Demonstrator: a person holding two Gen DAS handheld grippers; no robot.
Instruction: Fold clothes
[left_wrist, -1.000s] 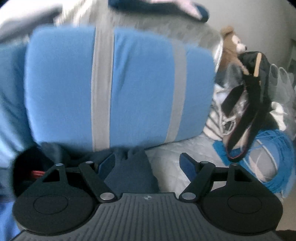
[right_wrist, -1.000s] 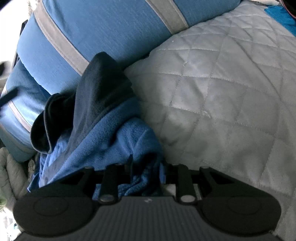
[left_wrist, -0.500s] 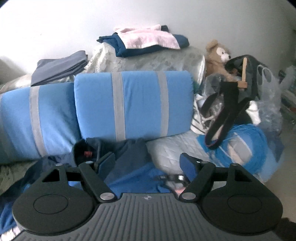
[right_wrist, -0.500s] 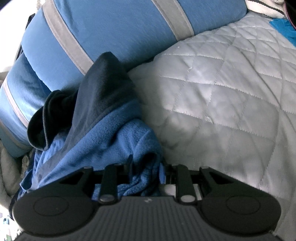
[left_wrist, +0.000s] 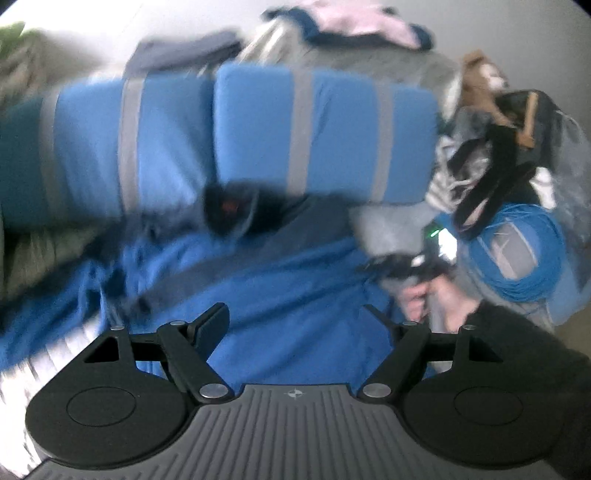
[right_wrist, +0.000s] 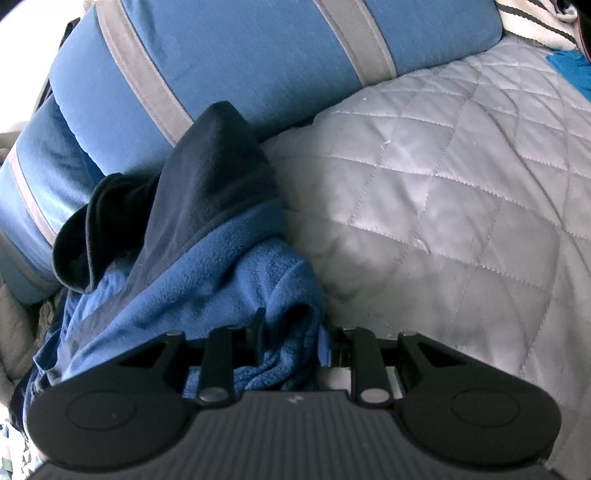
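The blue fleece jacket (left_wrist: 295, 295) lies spread on the quilted bed cover (right_wrist: 461, 192), its length running from the striped blue cushions (left_wrist: 325, 129) toward the person, dark hood (right_wrist: 207, 162) against them. The right gripper (right_wrist: 291, 332) is closed on a bunched edge of the fleece, while the left gripper (left_wrist: 295, 317) hangs above the middle of the cloth with jaws wide and empty. A coil of blue cable (left_wrist: 524, 258) and a dark bag (left_wrist: 517, 147) lie to the right, clear of the jacket.

Fuzzy fleece jacket (right_wrist: 221, 280) — quilted bedspread (right_wrist: 443, 184)
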